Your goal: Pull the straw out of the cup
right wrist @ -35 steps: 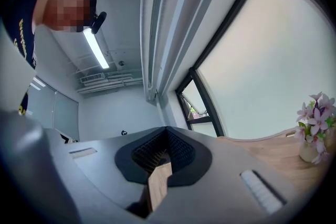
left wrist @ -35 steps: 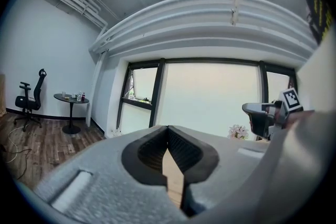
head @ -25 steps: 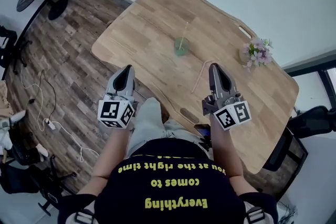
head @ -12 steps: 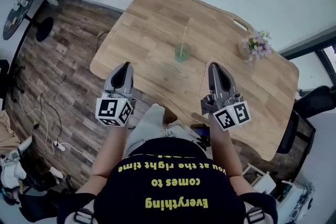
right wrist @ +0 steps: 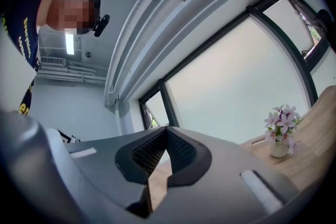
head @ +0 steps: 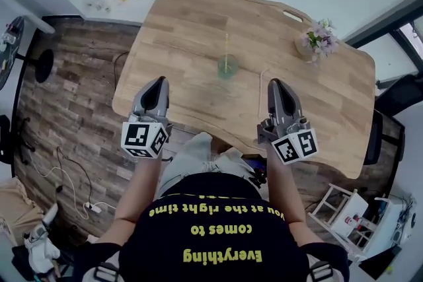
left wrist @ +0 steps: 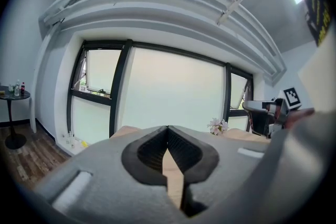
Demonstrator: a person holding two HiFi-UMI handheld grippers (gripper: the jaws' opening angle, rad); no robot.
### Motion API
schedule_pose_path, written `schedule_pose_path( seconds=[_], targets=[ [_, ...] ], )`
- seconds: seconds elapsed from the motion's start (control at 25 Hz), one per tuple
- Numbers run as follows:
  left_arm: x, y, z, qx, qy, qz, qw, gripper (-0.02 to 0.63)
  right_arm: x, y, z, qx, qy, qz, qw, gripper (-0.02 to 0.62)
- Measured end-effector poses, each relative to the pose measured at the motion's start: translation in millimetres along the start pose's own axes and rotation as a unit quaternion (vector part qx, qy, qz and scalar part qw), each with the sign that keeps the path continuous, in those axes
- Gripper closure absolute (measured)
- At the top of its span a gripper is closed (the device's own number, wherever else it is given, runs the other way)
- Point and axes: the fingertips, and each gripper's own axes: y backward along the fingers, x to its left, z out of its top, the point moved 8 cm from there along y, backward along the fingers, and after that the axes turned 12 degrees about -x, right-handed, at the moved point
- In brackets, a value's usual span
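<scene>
We hold our left gripper (head: pixel 158 82) and right gripper (head: pixel 276 84) clenched and empty at the table's (head: pixel 185 16) near edge; the straw (head: pixel 226 46) stands in the cup (head: pixel 227 68) ahead, between them, well apart from both

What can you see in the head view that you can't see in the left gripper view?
Only the head view shows the green cup with the straw standing in it. Only the left gripper view shows the white ceiling and, close up, the left gripper with its jaws together and nothing between them. Both show the wooden table and the pink flowers.
</scene>
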Motion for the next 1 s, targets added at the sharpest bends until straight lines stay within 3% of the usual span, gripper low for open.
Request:
schedule_pose_path(
  seconds=[0.28,0.64,1.0],
  targets=[
    [11,-17,-9,0.009,0.013,-0.026,0.9995,0.606,-13,5,0,-0.002,0.013,-0.043,0.999,0.589],
    [6,-23,-26,0.03,0.025,-0.046,0.9982,0.606,-28,17,10,-0.003,0.0,-0.039,0.999,0.589],
    [-4,-33,-15,0.03,0.022,-0.042,0.9984,0.606,-38,-9,10,0.009,-0.027,0.016,0.999,0.589]
  ],
)
